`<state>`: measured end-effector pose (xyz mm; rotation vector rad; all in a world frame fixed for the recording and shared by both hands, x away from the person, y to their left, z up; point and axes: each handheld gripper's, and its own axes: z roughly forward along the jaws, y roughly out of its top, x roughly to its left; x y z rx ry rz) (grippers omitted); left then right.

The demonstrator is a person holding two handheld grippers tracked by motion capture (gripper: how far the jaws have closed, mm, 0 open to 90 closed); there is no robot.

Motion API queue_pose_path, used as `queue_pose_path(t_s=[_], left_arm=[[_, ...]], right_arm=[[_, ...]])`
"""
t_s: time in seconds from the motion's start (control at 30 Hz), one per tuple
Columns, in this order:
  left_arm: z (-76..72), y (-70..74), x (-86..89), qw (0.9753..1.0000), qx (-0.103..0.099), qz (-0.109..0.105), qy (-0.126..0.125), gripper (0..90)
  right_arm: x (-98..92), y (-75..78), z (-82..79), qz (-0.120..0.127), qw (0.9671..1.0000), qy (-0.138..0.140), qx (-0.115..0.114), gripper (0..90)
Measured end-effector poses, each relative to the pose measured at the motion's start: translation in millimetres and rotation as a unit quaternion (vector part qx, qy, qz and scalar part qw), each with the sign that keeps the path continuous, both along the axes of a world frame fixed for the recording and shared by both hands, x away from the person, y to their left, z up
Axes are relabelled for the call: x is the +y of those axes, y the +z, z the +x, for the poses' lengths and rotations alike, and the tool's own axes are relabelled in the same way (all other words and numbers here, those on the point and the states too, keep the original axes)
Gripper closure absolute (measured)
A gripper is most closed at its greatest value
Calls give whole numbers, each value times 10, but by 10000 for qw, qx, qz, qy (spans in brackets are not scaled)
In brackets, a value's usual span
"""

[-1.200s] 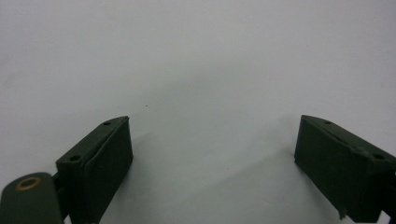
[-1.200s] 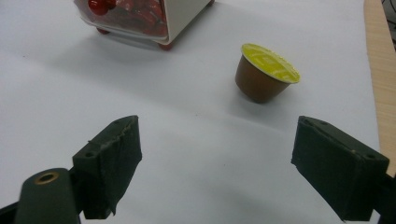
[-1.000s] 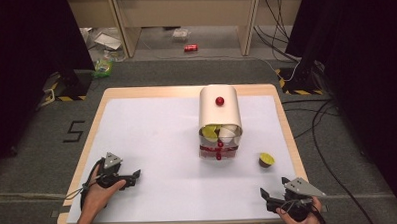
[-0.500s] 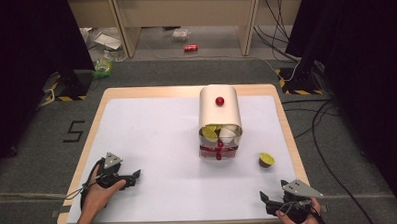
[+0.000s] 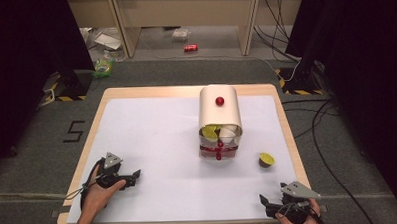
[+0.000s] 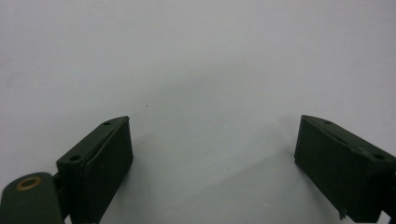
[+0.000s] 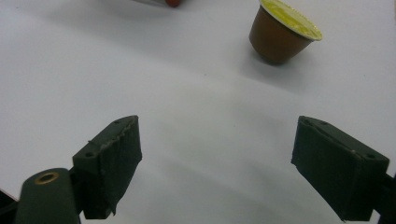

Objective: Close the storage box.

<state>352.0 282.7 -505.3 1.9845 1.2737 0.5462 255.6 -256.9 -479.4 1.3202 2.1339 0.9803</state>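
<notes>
A cream, rounded container [image 5: 219, 114] with a red knob [image 5: 219, 101] on top stands at the middle of the white table [image 5: 152, 128]. Its open front shows yellow and white capsules [image 5: 218, 133] above a red base [image 5: 218, 152]. A brown capsule with a yellow lid [image 5: 266, 160] [image 7: 282, 32] lies on the table to its right. My left gripper [image 5: 133, 175] [image 6: 212, 163] rests at the front left, open over bare table. My right gripper [image 5: 265, 201] [image 7: 217, 163] is open at the front right, with the capsule well beyond its jaws.
The table's wooden edge [image 5: 83, 161] frames the white surface. On the floor behind the table are a red can [image 5: 191, 47], litter [image 5: 103, 67] and cables [image 5: 306, 113]. A red part of the container's base [image 7: 173, 2] shows at the top of the right gripper view.
My right gripper has drifted slightly toward the table's front edge. The left gripper and the objects have stayed put.
</notes>
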Motion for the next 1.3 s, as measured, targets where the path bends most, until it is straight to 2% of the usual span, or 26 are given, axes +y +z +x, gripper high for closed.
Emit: queue_pose_path(t_s=[0.47,1.0,1.3], left_arm=[[-1,0,-1,10000,-2,4,2,106],[0,0,0,10000,-1,5,1,106],[0,0,0,10000,0,5,2,106]], right_arm=[[-8,-20,-46,-116,9999,35,77,161],[-8,-67,-66,-246,9991,80,330,161],[-8,-76,-65,-266,9990,87,344,161]])
